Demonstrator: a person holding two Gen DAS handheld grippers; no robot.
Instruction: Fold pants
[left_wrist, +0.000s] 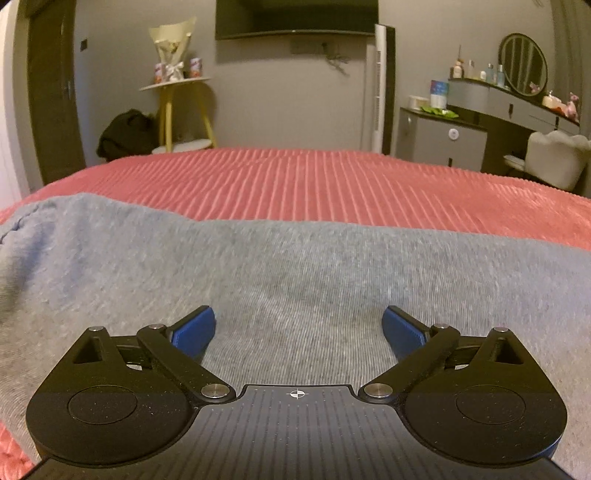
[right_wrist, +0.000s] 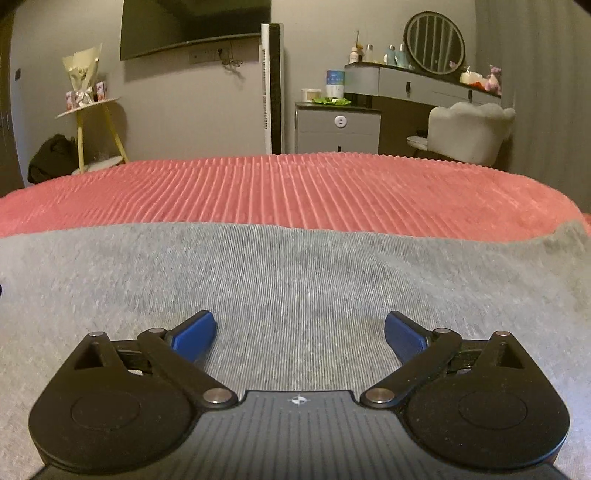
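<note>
Left wrist view: the left gripper (left_wrist: 298, 325) is nearest, its blue pads (left_wrist: 195, 328) spread wide with nothing between them, low over the grey pants (left_wrist: 258, 266). The pants lie flat across the near part of the red bedspread (left_wrist: 314, 184), their far edge running from side to side.

Right wrist view: the right gripper (right_wrist: 300, 326) likewise has its blue pads (right_wrist: 404, 334) spread wide, holding nothing, low over the pants (right_wrist: 295, 273). The cloth covers the near bedspread (right_wrist: 288, 188), with its edge rumpled at far right.
</note>
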